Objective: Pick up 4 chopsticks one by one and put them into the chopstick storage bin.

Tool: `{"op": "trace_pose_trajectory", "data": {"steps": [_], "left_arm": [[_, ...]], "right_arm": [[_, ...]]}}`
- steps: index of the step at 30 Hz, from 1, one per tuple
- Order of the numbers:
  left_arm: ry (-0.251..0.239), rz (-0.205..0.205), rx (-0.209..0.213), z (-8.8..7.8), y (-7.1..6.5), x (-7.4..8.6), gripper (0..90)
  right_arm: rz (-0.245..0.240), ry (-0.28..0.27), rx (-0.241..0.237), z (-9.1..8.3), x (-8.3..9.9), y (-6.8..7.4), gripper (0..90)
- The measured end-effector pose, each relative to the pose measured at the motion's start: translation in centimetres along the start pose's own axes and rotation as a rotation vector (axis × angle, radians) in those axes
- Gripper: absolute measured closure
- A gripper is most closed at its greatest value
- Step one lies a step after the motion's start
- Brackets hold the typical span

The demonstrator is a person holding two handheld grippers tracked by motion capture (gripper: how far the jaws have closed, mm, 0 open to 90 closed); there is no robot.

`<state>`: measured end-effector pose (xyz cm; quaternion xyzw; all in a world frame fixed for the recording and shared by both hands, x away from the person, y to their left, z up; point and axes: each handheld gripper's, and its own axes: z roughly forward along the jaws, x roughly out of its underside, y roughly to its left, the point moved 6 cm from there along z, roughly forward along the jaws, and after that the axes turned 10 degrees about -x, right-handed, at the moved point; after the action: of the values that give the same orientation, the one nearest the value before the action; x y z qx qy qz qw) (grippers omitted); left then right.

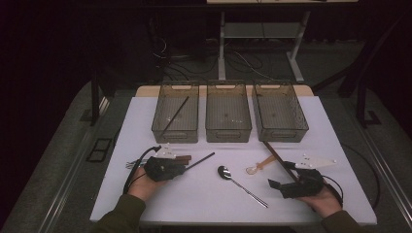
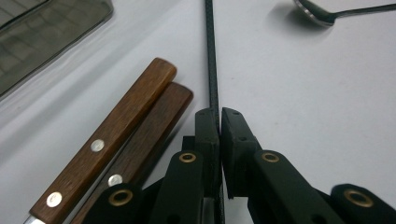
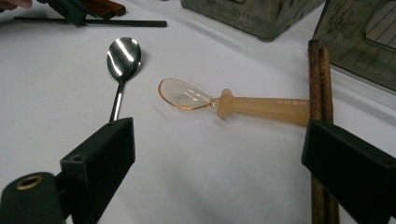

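Our left gripper [image 2: 219, 116] has its jaws pinched on the thin black chopstick [image 2: 210, 56], lying near-left beside two wooden knife handles [image 2: 121, 140], probably to lift it binward; our right gripper [image 3: 219, 158] gapes empty near the brown chopsticks [image 3: 320, 79].

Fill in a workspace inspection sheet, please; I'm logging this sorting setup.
Surface: white table, lit, bare in front.
Job's things: thin black stick pinched in left tongs; another lies in the left bin.
Clutter: two wooden-handled utensils, metal spoon, amber plastic spoon, brown chopsticks, two more bins.
Grippers: left shut on stick; right tongs open, holding nothing.
Cables: one trails from each gripper.
Surroundings: dark floor, desk legs.
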<state>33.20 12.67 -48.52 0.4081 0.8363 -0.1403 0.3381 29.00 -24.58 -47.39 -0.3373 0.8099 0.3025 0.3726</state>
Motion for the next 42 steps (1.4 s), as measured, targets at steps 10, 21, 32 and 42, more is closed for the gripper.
{"op": "trace_pose_trajectory", "data": {"steps": [10, 21, 32, 42], "left_arm": [[-0.023, -0.04, 0.011, -0.7, -0.1, -0.6, 85.7], [-0.031, -0.085, 0.004, -1.7, -0.2, -1.0, 85.7], [-0.063, -0.112, -0.006, -2.7, 0.4, -1.4, 85.7], [-0.104, -0.149, -0.029, -3.9, 1.4, -1.4, 85.7]], "right_arm": [[-0.004, 0.001, 0.001, 0.0, 0.0, 0.0, 9.4], [-0.005, 0.001, 0.001, 0.0, 0.0, 0.0, 9.4], [-0.005, 0.001, 0.0, 0.1, 0.0, 0.0, 9.4], [-0.003, 0.001, 0.002, 0.0, 0.0, 0.0, 9.4]]}}
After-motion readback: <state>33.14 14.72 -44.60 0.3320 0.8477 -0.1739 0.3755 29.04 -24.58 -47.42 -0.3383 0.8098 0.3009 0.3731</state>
